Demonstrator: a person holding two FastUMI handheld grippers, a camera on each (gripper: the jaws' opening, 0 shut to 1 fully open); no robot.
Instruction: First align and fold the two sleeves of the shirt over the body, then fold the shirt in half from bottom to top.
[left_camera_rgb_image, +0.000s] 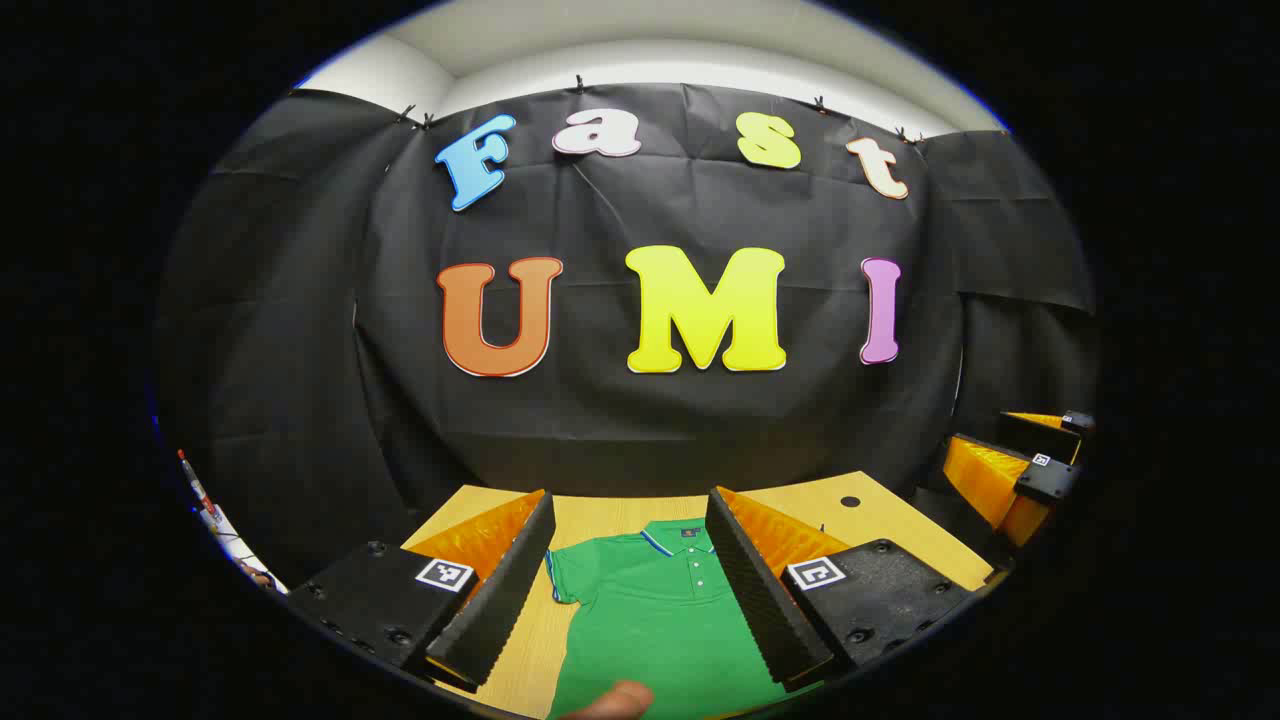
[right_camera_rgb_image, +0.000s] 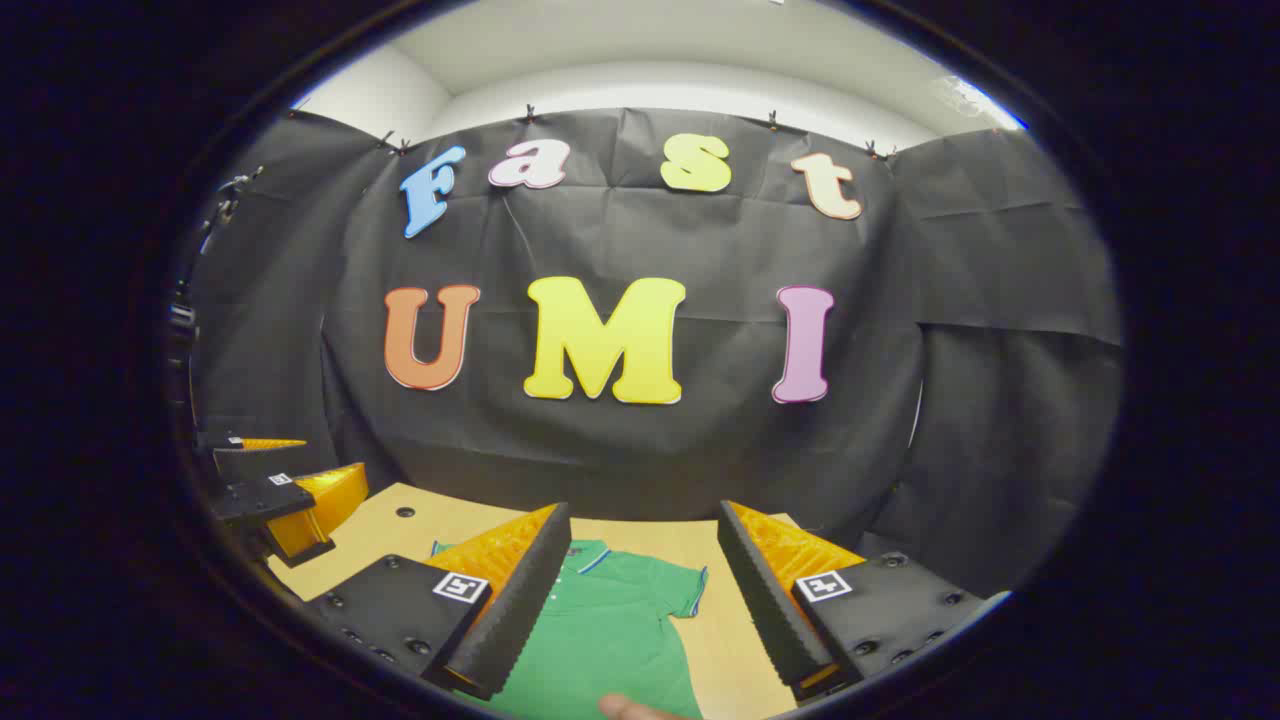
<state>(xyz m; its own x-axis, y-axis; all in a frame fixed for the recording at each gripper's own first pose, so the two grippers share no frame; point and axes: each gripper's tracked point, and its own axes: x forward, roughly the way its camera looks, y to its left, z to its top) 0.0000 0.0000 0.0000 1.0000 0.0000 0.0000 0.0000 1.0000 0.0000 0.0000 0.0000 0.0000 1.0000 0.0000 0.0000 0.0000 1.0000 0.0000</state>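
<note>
A green polo shirt (left_camera_rgb_image: 650, 610) with a blue-edged collar lies flat, front up, on the wooden table (left_camera_rgb_image: 590, 515), collar toward the far wall. My left gripper (left_camera_rgb_image: 630, 497) hovers open above the shirt's collar end, one short sleeve (left_camera_rgb_image: 565, 575) showing between its fingers. In the right gripper view the same shirt (right_camera_rgb_image: 610, 630) lies under my right gripper (right_camera_rgb_image: 642, 508), which is open too, with the other sleeve (right_camera_rgb_image: 685, 588) spread out flat. Neither gripper holds cloth. Each gripper shows off to the side in the other's view: the right gripper (left_camera_rgb_image: 1015, 465) and the left gripper (right_camera_rgb_image: 275, 480).
A fingertip of the person pokes in at the bottom edge (left_camera_rgb_image: 615, 700), and again in the right gripper view (right_camera_rgb_image: 625, 708). The table has a small round hole (left_camera_rgb_image: 850, 501) near its far side. Black cloth walls stand close behind the table.
</note>
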